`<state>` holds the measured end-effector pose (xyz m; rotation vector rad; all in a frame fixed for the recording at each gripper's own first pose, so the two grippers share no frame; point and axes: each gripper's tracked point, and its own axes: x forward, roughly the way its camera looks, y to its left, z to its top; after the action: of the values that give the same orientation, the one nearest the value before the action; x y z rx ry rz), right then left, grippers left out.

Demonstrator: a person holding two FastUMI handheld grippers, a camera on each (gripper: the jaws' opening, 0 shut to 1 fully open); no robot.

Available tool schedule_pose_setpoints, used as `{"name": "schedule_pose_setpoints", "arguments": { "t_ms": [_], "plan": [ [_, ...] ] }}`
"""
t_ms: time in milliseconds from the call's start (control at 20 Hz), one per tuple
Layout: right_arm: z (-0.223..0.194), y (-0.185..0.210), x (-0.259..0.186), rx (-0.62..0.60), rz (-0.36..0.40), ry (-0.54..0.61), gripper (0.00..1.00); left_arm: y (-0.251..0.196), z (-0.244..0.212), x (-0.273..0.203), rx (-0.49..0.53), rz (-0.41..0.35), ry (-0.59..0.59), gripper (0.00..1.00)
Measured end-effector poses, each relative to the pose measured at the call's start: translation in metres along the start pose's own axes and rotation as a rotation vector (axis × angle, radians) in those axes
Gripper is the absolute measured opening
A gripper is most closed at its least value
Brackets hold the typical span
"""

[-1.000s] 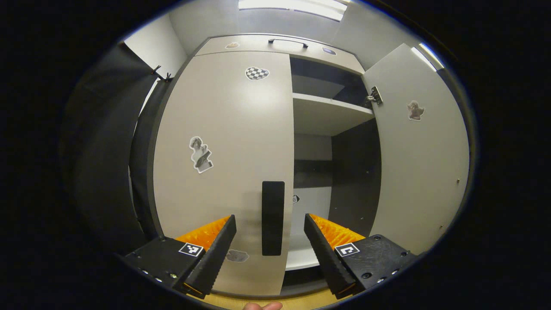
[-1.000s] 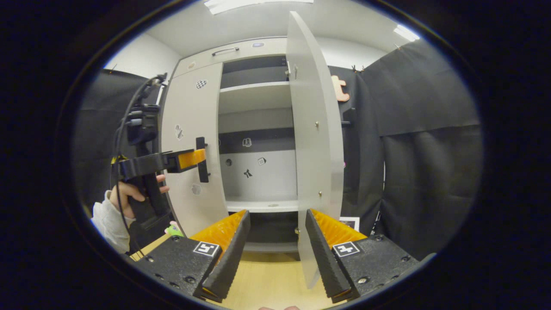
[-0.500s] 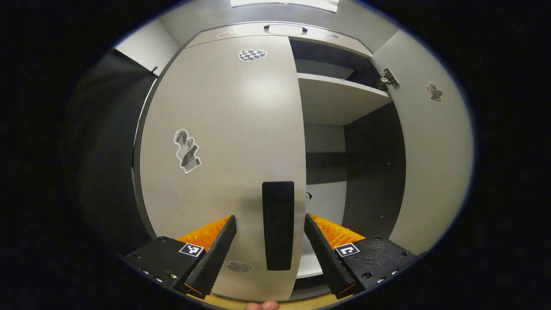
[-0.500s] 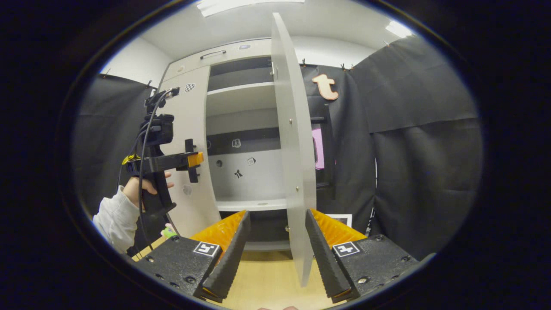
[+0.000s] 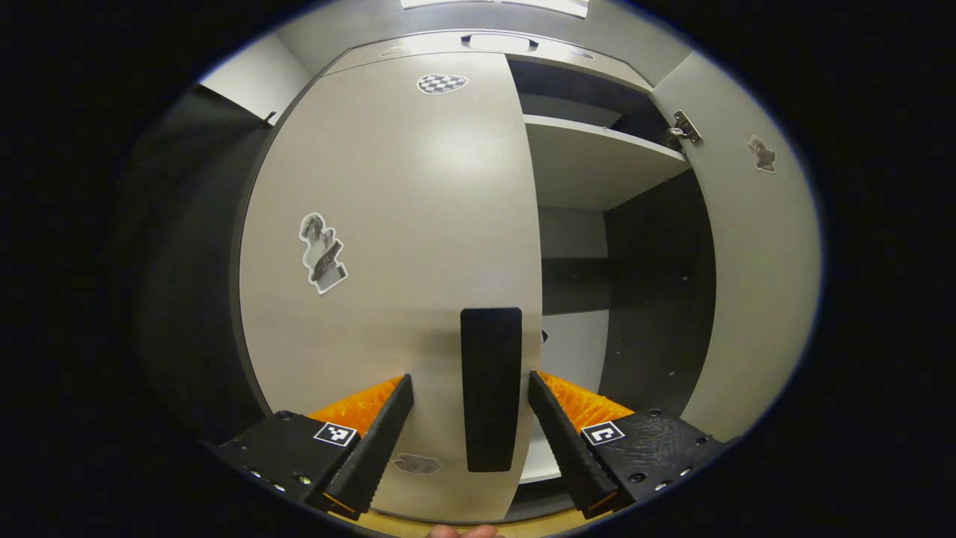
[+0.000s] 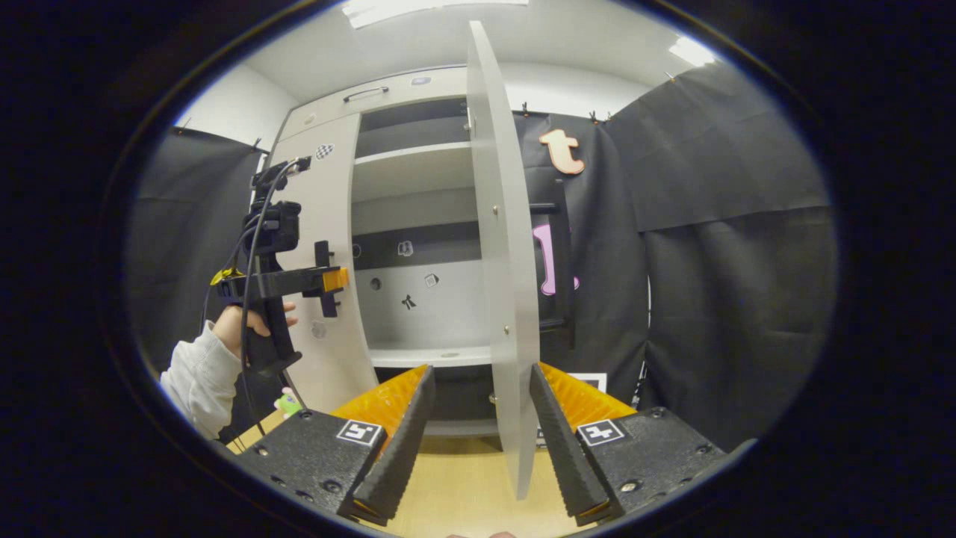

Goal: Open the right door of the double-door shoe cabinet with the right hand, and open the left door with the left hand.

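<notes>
Ahead of your left claw (image 5: 469, 418), the left door (image 5: 388, 246) looks like smooth laminated board with a soft satin sheen, catching a pale glare high on its face. Its handle (image 5: 491, 388), between your fingers, looks matt and plastic. The stickers (image 5: 323, 252) on the door seem to be paper. Up to the right, the hinge (image 5: 683, 128) is shiny metal. In the right gripper view, the right door (image 6: 502, 246) ahead of your right claw (image 6: 478, 426) has the same smooth finish. Below it, the floor (image 6: 463, 486) looks like light wood. The sleeve (image 6: 196, 370) far left is soft cloth.
</notes>
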<state>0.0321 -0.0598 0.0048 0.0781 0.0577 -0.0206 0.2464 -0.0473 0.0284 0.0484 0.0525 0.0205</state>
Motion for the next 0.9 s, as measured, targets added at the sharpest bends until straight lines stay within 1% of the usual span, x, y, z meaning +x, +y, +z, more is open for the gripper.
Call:
{"name": "schedule_pose_setpoints", "arguments": {
  "t_ms": [50,100,150,200,250,300,350,400,450,550,600,700,900],
  "plan": [
    [0.001,0.0,0.001,0.001,0.001,-0.002,0.81,0.003,-0.002,-0.002,0.002,0.003,0.008,0.93],
    [0.0,0.001,0.001,0.002,0.002,-0.002,0.81,0.004,-0.001,-0.001,-0.005,-0.003,-0.001,0.82],
    [0.0,0.001,0.001,0.004,0.002,-0.002,0.81,0.004,-0.001,-0.001,-0.005,-0.01,0.0,0.75],
    [0.001,0.001,0.0,0.005,0.004,-0.001,0.81,0.001,-0.001,-0.002,0.001,-0.025,-0.003,0.71],
    [-0.001,0.001,0.002,0.006,0.002,0.001,0.81,-0.01,-0.002,-0.006,-0.004,-0.072,-0.015,0.71],
    [-0.002,0.001,0.001,0.004,0.003,0.003,0.81,-0.017,-0.001,-0.005,-0.018,-0.087,-0.017,0.42],
    [-0.002,0.001,-0.001,0.003,0.001,0.004,0.81,-0.015,0.0,-0.002,-0.026,-0.085,-0.021,0.21],
    [-0.002,0.001,-0.002,0.002,-0.001,0.003,0.81,-0.016,-0.002,-0.001,-0.039,-0.09,-0.005,0.27],
    [-0.002,0.0,-0.002,0.001,-0.005,0.002,0.81,-0.015,-0.002,-0.002,-0.057,-0.102,0.01,0.27],
    [-0.001,-0.001,-0.004,0.004,-0.009,-0.002,0.81,-0.016,-0.003,-0.004,-0.109,-0.131,0.021,0.18],
    [-0.001,-0.002,-0.005,0.008,-0.01,-0.004,0.81,-0.015,-0.003,-0.008,-0.095,-0.13,0.02,0.08],
    [-0.003,-0.002,-0.008,0.011,-0.007,-0.004,0.81,-0.016,-0.002,-0.006,-0.071,-0.122,0.02,0.09],
    [-0.005,-0.001,-0.012,-0.002,-0.011,-0.003,0.81,-0.014,-0.002,-0.017,-0.068,-0.149,0.04,0.08]
  ]
}}
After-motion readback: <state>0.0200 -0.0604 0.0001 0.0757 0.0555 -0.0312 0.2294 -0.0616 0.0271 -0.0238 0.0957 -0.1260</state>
